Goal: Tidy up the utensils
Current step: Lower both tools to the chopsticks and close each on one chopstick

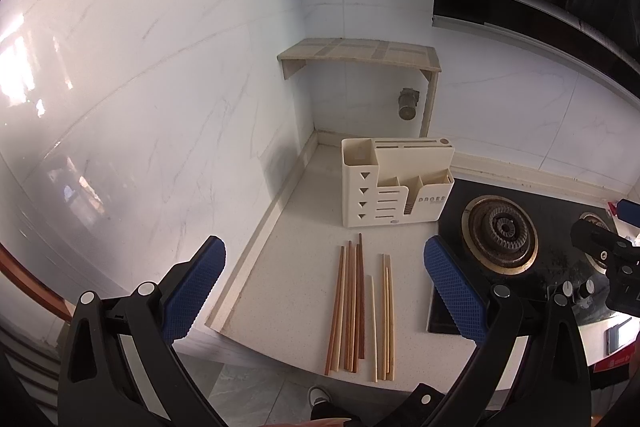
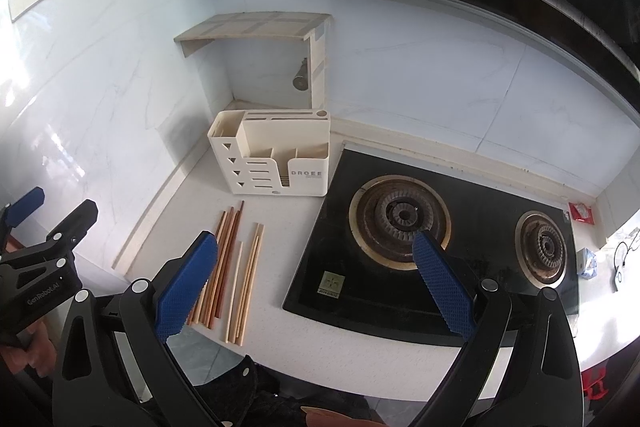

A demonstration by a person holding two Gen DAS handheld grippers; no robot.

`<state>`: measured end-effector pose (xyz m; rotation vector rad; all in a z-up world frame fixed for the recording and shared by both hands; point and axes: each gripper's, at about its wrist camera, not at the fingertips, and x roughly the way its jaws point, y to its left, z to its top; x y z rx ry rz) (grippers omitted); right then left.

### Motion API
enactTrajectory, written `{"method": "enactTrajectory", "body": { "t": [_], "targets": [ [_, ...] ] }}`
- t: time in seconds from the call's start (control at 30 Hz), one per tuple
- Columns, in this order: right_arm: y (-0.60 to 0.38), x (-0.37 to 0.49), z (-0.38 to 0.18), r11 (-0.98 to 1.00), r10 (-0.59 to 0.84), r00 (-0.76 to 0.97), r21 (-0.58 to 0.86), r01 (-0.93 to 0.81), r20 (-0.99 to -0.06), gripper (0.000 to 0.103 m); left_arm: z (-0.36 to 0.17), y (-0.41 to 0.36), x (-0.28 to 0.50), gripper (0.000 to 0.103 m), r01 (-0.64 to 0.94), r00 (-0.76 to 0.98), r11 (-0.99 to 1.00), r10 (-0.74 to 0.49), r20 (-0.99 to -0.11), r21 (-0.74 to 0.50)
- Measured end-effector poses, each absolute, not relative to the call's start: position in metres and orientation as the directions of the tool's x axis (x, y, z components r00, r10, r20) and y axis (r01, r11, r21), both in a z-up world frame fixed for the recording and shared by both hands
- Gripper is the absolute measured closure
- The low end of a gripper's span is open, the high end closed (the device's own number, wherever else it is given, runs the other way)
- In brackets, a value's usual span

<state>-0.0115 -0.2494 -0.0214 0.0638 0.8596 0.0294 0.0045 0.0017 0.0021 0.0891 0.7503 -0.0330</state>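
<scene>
In the left wrist view, the left gripper hangs above the front of the pale speckled desk, its two blue-padded fingers spread wide with nothing between them. Directly under the gap lie the chopsticks, a loose row of wooden sticks running from the desk's front edge toward the back: a tight cluster of darker and lighter ones on the left, then a pale single stick, then a light pair on the right. Behind their far tips, near but not touching, stands the cream utensil holder, upright in the corner, with several open compartments on top and triangular and slotted cut-outs on its front. Just to its right sits the black gas stove, one burner in full sight. A small shelf is fixed to the marble wall above the holder. The right gripper shows at the right edge, over the stove.

In the right wrist view, the right gripper is also spread wide and empty, its left finger over the chopsticks and its right finger over the stove. The holder stands behind the sticks, just beside the stove's left edge. The left gripper appears at the far left, parted, held by a hand.
</scene>
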Motion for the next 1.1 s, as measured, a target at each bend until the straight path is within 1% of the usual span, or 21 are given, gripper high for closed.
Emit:
{"method": "enactTrajectory", "body": {
  "t": [0.37, 0.57, 0.73, 0.87, 0.97, 1.1],
  "targets": [
    [-0.248, -0.011, -0.024, 0.998, 0.046, 0.647, 0.067, 0.007, -0.761, 0.004, -0.002, 0.0, 0.004, 0.005, 0.064, 0.728, 0.996, 0.0, -0.685, 0.068],
    [-0.248, -0.002, -0.036, 0.998, 0.035, 0.628, 0.061, 0.02, -0.777, 0.004, -0.019, 0.001, 0.013, 0.005, 0.061, 0.696, 0.995, 0.011, -0.718, 0.074],
    [-0.249, 0.013, -0.068, 0.996, 0.008, 0.594, 0.057, 0.063, -0.804, 0.004, -0.059, 0.009, 0.035, 0.005, 0.078, 0.616, 0.994, 0.017, -0.788, 0.082],
    [-0.248, 0.027, -0.099, 0.995, 0.005, 0.57, 0.059, 0.076, -0.822, 0.004, -0.1, 0.019, 0.048, 0.005, 0.133, 0.543, 0.99, -0.026, -0.839, 0.055],
    [-0.241, 0.041, -0.127, 0.994, 0.04, 0.526, 0.085, 0.061, -0.85, 0.004, -0.13, 0.024, 0.052, 0.005, 0.162, 0.504, 0.986, -0.038, -0.863, 0.051],
    [-0.229, 0.058, -0.163, 0.993, 0.07, 0.447, 0.105, 0.053, -0.892, 0.004, -0.173, 0.027, 0.057, 0.005, 0.208, 0.402, 0.977, -0.049, -0.914, 0.039]
  ]
}}
